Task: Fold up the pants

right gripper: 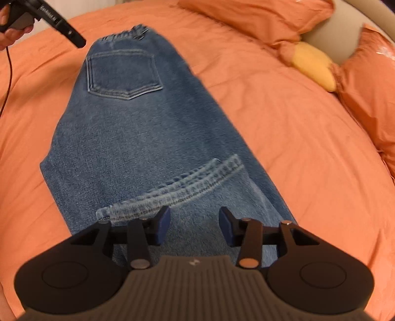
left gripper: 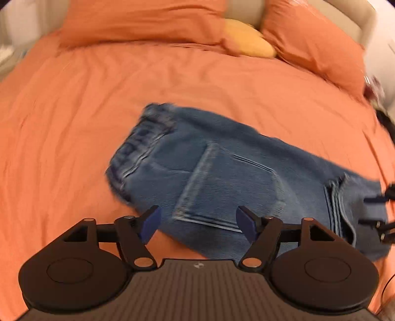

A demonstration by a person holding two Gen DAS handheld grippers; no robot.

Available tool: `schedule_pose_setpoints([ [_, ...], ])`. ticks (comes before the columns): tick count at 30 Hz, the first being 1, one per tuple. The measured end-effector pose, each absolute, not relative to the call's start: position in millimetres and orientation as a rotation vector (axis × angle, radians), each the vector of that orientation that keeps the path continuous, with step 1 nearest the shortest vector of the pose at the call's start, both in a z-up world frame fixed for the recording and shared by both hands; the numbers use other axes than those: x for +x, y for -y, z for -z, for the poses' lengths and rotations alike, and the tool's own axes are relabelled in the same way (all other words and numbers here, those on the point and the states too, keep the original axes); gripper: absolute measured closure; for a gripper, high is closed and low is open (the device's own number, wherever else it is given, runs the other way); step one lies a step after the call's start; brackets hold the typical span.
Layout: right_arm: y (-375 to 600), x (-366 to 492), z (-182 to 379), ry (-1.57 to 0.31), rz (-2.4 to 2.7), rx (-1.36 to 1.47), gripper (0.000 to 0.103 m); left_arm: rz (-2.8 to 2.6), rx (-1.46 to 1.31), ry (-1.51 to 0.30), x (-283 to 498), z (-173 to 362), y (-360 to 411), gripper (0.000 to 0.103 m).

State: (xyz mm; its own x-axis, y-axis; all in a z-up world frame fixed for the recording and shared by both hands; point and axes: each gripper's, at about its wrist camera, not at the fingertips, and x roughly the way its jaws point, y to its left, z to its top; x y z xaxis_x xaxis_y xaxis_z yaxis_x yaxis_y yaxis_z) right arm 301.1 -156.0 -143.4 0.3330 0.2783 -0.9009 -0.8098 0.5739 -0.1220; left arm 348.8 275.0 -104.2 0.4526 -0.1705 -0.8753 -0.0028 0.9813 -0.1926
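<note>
Blue denim pants (left gripper: 222,168) lie folded on the orange bedspread, back pocket up. In the right wrist view the pants (right gripper: 138,138) run away from me, waistband at the far end and a hem band lying across the near part. My left gripper (left gripper: 198,226) is open and empty, just above the pants' near edge by the pocket. My right gripper (right gripper: 195,226) is open and empty, above the folded end near the hem band. The right gripper's fingers (left gripper: 375,212) show at the right edge of the left wrist view. The left gripper's body (right gripper: 49,19) shows at top left of the right wrist view.
Orange bedspread (left gripper: 74,123) covers the bed. Orange pillows (left gripper: 138,22) and a yellow cushion (left gripper: 249,39) lie at the headboard; they also show in the right wrist view (right gripper: 313,66). A thin cable (right gripper: 8,74) hangs at the left edge.
</note>
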Motion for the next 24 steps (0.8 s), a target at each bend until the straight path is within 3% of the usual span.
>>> schedule_pose_setpoints([
  [9,129.5,317.8,168.3,-1.043,-0.922,-0.848,0.065,0.002,-0.590,-1.099,363.9,167.9,-336.4,0.017],
  [13,120.3,321.4,177.5,-1.061,-1.012,-0.938,0.066,0.029,-0.728,-1.110,367.5,193.4,-352.0,0.011],
  [19,111.3,334.0,184.4,-1.141,-1.056,-0.968,0.064,0.078,-0.736,-1.121,381.3,208.7,-358.8,0.009],
  [24,109.0,336.8,185.1,-1.155,-1.062,-0.967,0.063,0.090,-0.672,-1.163,392.6,201.1,-353.4,0.029],
])
